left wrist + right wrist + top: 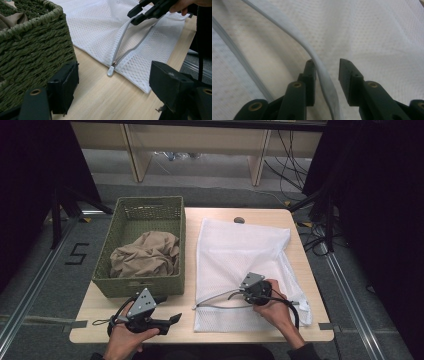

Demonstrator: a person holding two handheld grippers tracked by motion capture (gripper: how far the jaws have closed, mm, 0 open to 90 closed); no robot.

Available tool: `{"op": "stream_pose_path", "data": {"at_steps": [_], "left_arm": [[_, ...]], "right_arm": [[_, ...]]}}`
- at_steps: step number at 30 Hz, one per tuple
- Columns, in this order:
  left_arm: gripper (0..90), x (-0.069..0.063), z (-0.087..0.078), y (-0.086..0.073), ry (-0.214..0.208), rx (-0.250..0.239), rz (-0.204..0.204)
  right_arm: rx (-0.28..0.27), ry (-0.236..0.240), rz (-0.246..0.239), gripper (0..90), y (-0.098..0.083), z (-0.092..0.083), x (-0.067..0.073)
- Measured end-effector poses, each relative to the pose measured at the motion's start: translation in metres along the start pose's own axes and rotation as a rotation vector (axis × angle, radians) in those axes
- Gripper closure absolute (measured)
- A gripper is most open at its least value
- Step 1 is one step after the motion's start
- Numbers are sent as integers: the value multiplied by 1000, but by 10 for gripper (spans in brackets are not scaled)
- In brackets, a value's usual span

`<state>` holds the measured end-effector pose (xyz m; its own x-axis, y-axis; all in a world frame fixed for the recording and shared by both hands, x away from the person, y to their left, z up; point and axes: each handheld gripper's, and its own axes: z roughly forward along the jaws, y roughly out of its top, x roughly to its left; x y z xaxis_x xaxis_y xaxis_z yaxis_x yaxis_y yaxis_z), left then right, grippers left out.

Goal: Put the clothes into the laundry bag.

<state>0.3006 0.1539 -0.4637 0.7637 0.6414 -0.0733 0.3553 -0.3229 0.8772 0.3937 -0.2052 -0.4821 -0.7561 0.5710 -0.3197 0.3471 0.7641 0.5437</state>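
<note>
A white mesh laundry bag lies flat on the right half of the wooden table, its grey zipper partly undone. The zipper pull rests near the bag's front left corner. My right gripper stands open over the bag's opening, and the raised grey zipper edge runs between its jaws, lying against one jaw with a gap to the other. Near the front edge, by the basket, my left gripper is held level and open with nothing in it. From there the right gripper shows at the lifted zipper edge.
A green woven basket stands on the table's left half with a crumpled brown cloth inside. A small dark object lies at the far edge. Cables and shelving legs sit on the floor beyond the table.
</note>
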Motion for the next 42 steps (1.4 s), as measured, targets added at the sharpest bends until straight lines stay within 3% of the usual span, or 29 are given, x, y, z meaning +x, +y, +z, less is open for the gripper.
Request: {"op": "stream_pose_path", "data": {"at_steps": [2,4,5,6,8,9,11,13,14,15,17,19,20,24,25,27,30,33,35,36,40,42], "left_arm": [[238,0,1,0,-6,-1,0],[238,0,0,0,0,3,1],[238,0,1,0,-6,-2,-3],[238,0,0,0,2,4,-3],[238,-1,1,-1,4,2,-28],[238,-1,1,-1,4,3,-26],[238,-1,1,-1,2,1,-28],[238,1,0,-1,4,20,4],[238,1,0,-1,4,20,2],[238,1,0,-1,4,20,3],[238,1,1,-1,4,16,-8],[238,0,1,-1,-3,7,-19],[238,0,1,-1,0,7,-25],[239,1,0,2,25,9,-18],[243,1,-1,4,38,11,-7],[249,2,-3,7,46,4,2],[250,7,-9,16,73,-3,22],[250,15,-15,28,94,-8,3],[252,25,-20,41,116,2,-10],[252,31,-23,48,131,11,3],[269,51,-34,76,217,60,5],[238,67,-39,94,225,142,28]], "right_arm": [[11,11,25,703,-6,0,-7],[7,11,8,704,-8,1,-10],[15,5,32,706,-10,0,-12],[13,37,38,705,-13,1,-16],[7,50,56,705,-14,0,-17],[8,48,39,706,-15,1,-18],[19,53,48,706,-15,1,-18],[25,63,51,707,-14,4,-19],[25,60,29,711,-14,6,-20],[32,59,48,733,-13,6,-19],[37,62,38,780,-12,7,-19],[23,63,30,824,-9,7,-21],[0,41,4,849,-6,4,-23],[-14,43,31,872,0,-4,-22],[-27,45,10,875,3,-6,-23],[-55,24,14,881,8,-15,-27],[-80,23,37,886,12,-20,-31],[-91,22,21,889,15,-22,-35],[-97,20,41,889,17,-25,-38],[-100,17,41,889,19,-26,-39],[-118,15,24,892,23,-32,-42],[-112,16,10,892,24,-32,-41]]}}
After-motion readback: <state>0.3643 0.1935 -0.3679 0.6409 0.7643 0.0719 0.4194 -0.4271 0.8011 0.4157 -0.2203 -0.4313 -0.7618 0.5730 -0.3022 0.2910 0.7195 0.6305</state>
